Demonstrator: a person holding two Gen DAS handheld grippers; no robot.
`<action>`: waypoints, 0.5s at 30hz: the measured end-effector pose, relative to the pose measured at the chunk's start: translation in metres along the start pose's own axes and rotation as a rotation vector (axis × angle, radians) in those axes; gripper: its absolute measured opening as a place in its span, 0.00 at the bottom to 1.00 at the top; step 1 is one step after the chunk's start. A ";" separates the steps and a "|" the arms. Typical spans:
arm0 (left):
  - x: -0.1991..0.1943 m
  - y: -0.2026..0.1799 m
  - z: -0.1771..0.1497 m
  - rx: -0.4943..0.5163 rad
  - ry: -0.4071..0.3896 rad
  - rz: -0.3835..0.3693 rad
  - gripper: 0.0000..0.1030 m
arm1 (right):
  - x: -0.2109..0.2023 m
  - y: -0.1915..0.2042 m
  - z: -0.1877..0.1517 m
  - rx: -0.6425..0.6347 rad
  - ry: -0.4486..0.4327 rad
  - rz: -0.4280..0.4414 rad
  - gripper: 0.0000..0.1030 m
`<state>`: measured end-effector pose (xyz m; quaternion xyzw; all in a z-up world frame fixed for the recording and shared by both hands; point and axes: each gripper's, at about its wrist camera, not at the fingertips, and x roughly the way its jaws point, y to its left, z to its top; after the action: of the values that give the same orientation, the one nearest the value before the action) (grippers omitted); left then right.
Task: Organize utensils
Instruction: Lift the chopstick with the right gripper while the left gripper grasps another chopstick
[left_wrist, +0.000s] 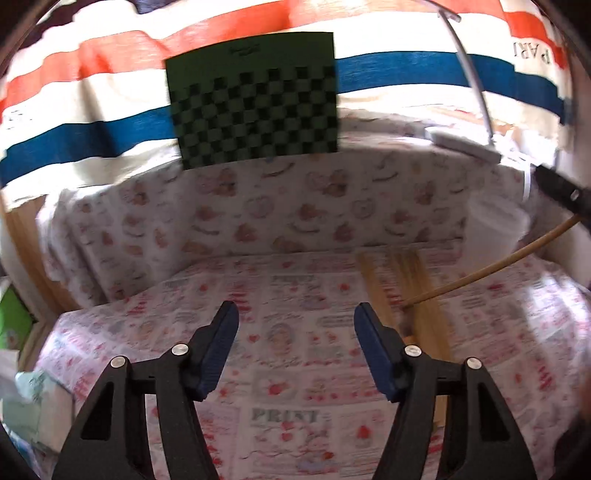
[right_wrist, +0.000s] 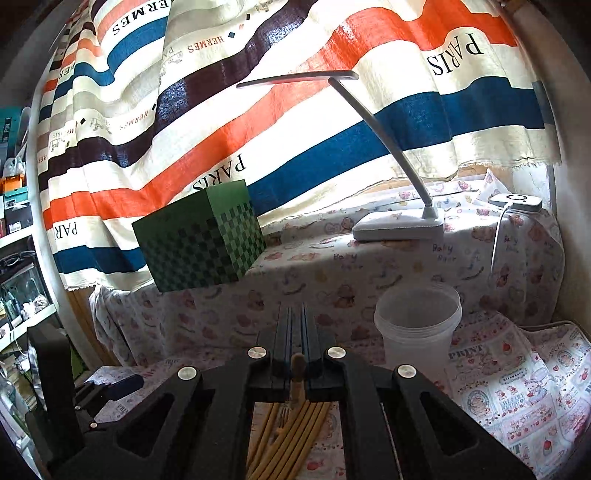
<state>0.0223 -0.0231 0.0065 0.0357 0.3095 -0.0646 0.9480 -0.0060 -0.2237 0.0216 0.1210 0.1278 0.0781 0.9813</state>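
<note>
Right gripper (right_wrist: 291, 332) fingers clamp one chopstick (right_wrist: 296, 376)
Left gripper (left_wrist: 295, 314) fingers spread, empty; cup (right_wrist: 417, 325) right of the chopstick.

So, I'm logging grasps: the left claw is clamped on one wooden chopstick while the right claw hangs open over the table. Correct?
Sides swapped. The right wrist view shows the right claw shut on the chopstick; the left wrist view shows the left claw open over the table.

One slim wooden chopstick (right_wrist: 297, 373) is pinched upright-ish in the closed right claw (right_wrist: 291, 332), its tip angling down to a loose bundle of yellow chopsticks (right_wrist: 288, 439) lying on the patterned worktop; a translucent plastic cup (right_wrist: 417, 328) stands upright nearby.
</note>
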 end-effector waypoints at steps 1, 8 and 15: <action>0.003 -0.002 0.007 -0.007 0.023 -0.037 0.56 | 0.000 -0.002 0.001 0.009 0.003 0.001 0.05; 0.068 -0.013 0.048 -0.133 0.265 -0.162 0.23 | -0.004 -0.017 0.005 0.079 -0.022 0.012 0.05; 0.109 -0.030 0.057 -0.132 0.320 -0.141 0.16 | -0.025 -0.036 0.020 0.124 -0.124 -0.006 0.05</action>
<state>0.1386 -0.0700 -0.0125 -0.0386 0.4618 -0.1037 0.8801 -0.0204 -0.2673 0.0367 0.1856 0.0718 0.0594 0.9782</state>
